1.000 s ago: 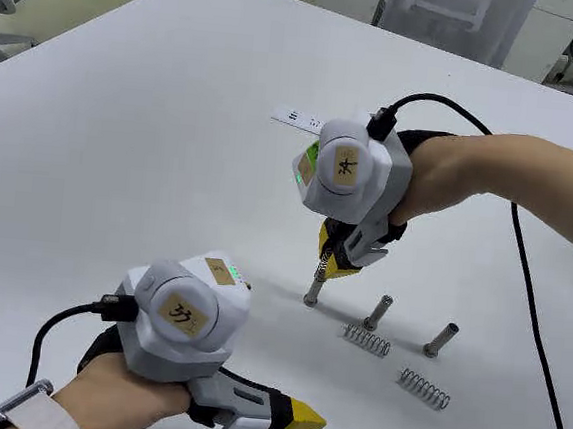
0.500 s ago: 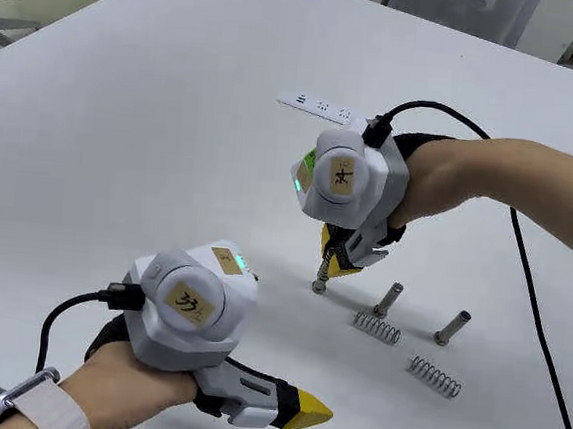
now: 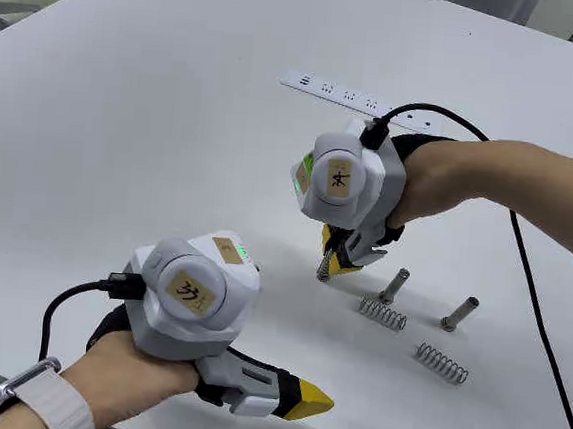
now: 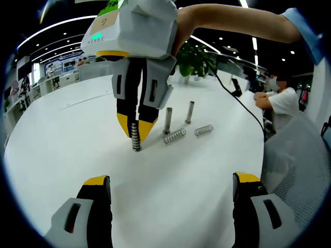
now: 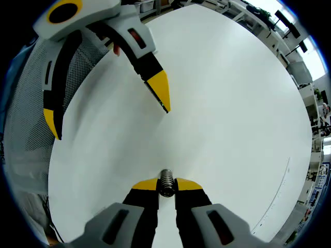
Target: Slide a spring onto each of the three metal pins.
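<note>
Three pins stand on the tabletop [image 3: 155, 113], and I record work on one only. My right hand-held gripper [image 3: 330, 266] is clamped on the first spring [image 4: 135, 135], held upright over the first pin [image 4: 136, 148]. The right gripper view shows the coil's top end pinched between the yellow tips. Against the head view of a second ago, less bare metal shows under the jaws. Then the pin's lower shank stood clear beneath the coil; now, in the left gripper view, the coils run down almost to the tabletop. I judge the spring threaded and close to seated, though I cannot tell whether its lowest turn touches down. The left hand-held gripper [image 4: 169, 181] hangs nearer me, jaws spread wide, carrying nothing, apart from the work. The second pin [image 3: 395, 284] and third pin [image 3: 461, 313] stand bare to the right of the first. The second spring [image 3: 383, 313] lies just beside the second pin's foot, and the third spring [image 3: 442, 363] lies flat a little nearer me. By my reckoning one of three is nearly done, and release looks like the next call. Risk: letting go before the coil is fully down could let it lean or hop off.
</note>
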The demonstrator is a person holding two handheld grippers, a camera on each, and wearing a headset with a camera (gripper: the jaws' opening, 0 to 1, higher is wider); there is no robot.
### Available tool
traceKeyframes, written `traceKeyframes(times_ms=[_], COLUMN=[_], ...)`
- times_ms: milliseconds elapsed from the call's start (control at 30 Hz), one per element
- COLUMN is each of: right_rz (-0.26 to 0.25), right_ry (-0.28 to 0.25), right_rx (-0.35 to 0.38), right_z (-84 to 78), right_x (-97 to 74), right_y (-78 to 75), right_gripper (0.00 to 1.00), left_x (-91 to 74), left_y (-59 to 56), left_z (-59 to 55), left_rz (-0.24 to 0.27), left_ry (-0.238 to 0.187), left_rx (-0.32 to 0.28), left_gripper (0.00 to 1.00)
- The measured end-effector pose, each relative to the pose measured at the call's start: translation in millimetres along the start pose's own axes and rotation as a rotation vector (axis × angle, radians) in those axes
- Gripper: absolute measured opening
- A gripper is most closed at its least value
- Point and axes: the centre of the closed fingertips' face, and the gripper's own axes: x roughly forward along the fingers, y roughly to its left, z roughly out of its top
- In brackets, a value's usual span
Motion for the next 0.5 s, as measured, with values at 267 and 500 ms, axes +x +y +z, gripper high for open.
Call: traceKeyframes(times_ms=[267,500], right_rz=[-0.004,0.011], right_ry=[-0.015,-0.083], right_rx=[0.010,0.055], right_z=[0.4,6.6], right_x=[3.3,5.7], right_y=[0.1,2.0], right_gripper=[0.13,0.20], left_x=[0.9,0.1], left_y=[-0.8,0.4], left_z=[-1.3,-0.6], left_rz=[-0.005,-0.002], left_ry=[0.006,-0.003], left_rx=[-0.002,-0.007], left_gripper=[1.00,1.00])
